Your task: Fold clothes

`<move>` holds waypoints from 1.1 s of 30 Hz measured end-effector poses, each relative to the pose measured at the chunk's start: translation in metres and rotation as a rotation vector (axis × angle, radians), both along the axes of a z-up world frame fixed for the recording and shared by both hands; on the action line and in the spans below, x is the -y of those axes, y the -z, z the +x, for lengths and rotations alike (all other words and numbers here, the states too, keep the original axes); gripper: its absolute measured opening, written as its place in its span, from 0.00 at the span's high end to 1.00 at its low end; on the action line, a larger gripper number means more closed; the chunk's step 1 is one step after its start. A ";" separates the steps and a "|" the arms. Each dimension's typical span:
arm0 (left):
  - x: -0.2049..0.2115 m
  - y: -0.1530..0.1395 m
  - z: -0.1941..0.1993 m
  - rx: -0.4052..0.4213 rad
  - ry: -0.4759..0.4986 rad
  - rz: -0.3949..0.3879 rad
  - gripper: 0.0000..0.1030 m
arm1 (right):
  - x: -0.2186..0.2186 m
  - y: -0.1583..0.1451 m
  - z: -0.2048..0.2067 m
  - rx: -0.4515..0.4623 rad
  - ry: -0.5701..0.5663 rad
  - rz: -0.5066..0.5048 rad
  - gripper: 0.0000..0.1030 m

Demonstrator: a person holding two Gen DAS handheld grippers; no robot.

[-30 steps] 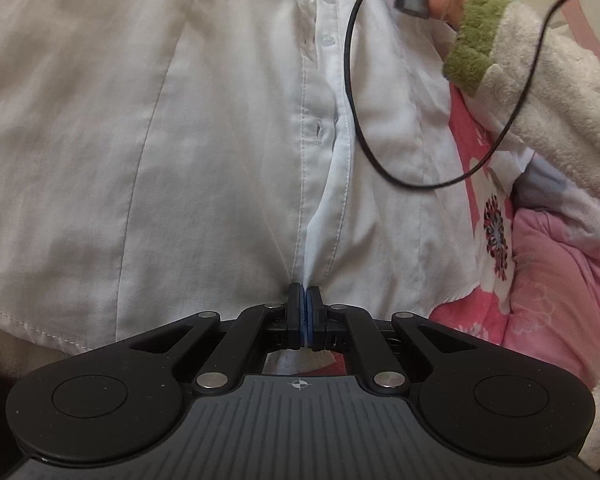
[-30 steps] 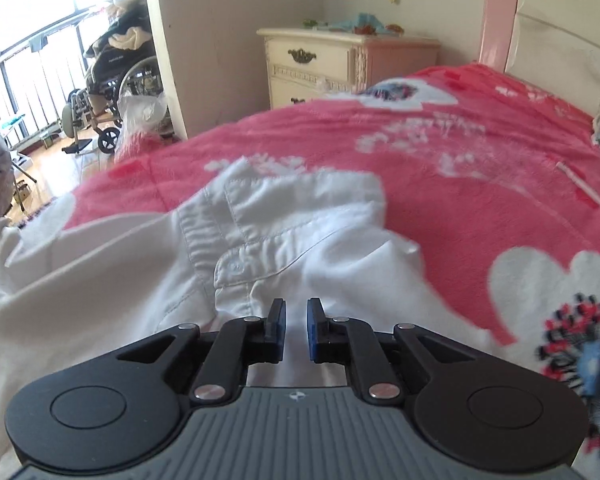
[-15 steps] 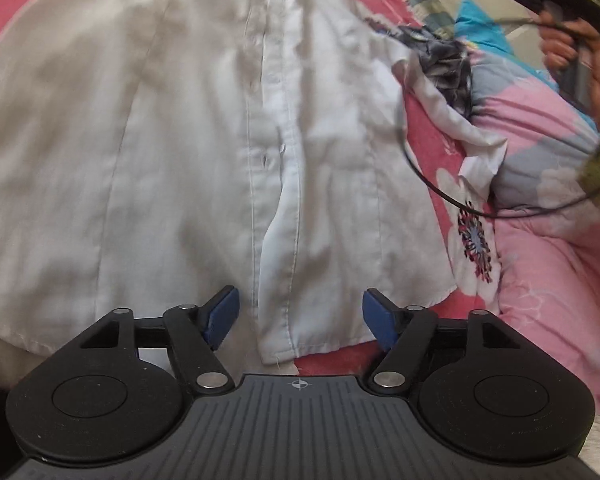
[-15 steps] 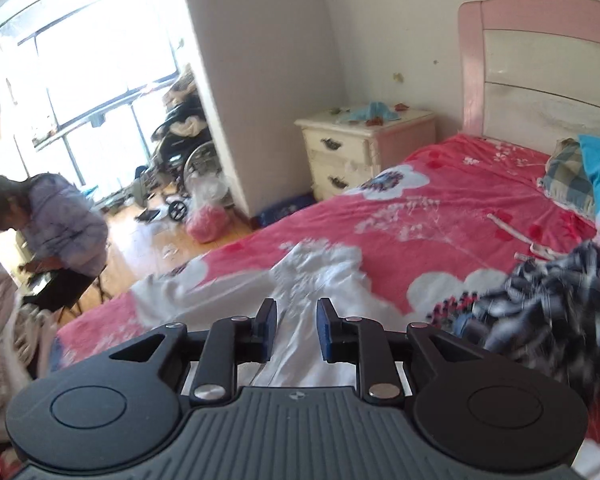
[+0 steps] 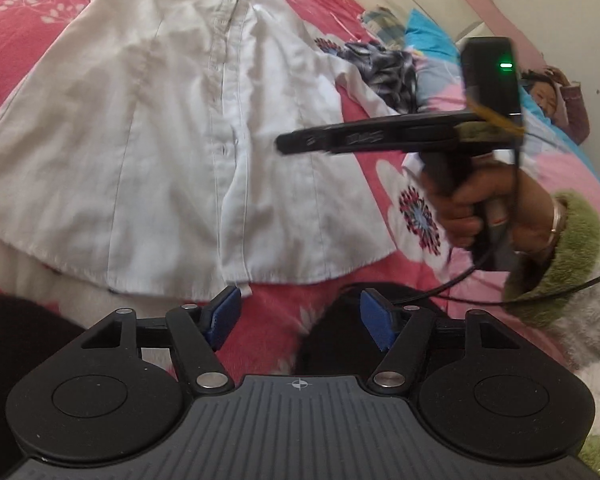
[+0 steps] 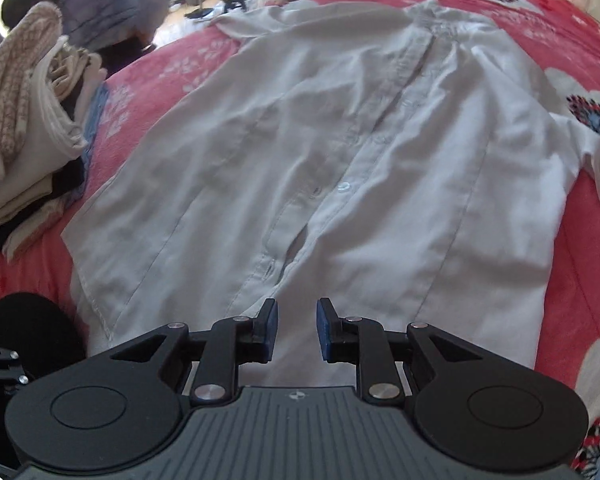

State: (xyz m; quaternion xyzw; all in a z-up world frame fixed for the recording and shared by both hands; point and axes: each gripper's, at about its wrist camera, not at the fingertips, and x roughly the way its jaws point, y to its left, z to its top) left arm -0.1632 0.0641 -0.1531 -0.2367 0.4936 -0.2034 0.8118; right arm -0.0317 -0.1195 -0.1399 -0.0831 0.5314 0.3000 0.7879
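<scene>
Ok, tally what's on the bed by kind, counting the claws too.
White shirt: 1
Dark patterned garment: 1
Stack of folded clothes: 1
Claws: 2, the left claw and the right claw, both open and empty
Total: 5

Pink floral bedspread (image 6: 152, 80), stacked laundry (image 6: 28, 128).

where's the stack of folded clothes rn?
Right wrist view, far left: the stack of folded clothes sits on the red floral bedspread, just left of the spread white button-up shirt.
</scene>
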 end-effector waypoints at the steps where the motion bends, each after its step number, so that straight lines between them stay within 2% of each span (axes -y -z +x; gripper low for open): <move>1: 0.001 0.002 0.001 0.001 -0.007 0.008 0.42 | 0.005 -0.003 0.002 -0.005 0.027 0.002 0.78; 5: 0.003 0.017 0.019 -0.004 -0.033 0.043 0.50 | 0.013 -0.015 0.004 0.017 0.030 -0.010 0.78; 9: 0.002 0.033 0.045 -0.062 -0.070 0.023 0.54 | 0.003 -0.014 0.016 0.052 0.026 -0.022 0.78; 15: 0.008 0.048 0.080 -0.040 -0.078 0.056 0.60 | -0.029 -0.003 0.063 0.063 0.074 0.063 0.78; 20: 0.010 0.059 0.078 -0.055 -0.064 0.054 0.60 | -0.046 0.017 0.096 0.012 0.094 0.053 0.78; 24: 0.010 0.062 0.079 -0.057 -0.067 0.042 0.60 | -0.045 0.019 0.088 0.001 0.056 0.025 0.78; 26: 0.011 0.062 0.079 -0.047 -0.066 0.045 0.62 | -0.045 0.022 0.075 0.020 0.004 -0.043 0.78; 29: 0.014 0.058 0.078 0.001 -0.064 0.063 0.73 | -0.038 0.027 0.060 0.069 -0.025 -0.128 0.78; 30: 0.015 0.055 0.077 0.029 -0.062 0.068 0.82 | -0.032 0.027 0.060 0.066 -0.004 -0.122 0.78; 33: 0.020 0.043 0.072 0.137 -0.043 0.058 0.90 | -0.014 0.019 0.063 0.065 0.081 -0.061 0.78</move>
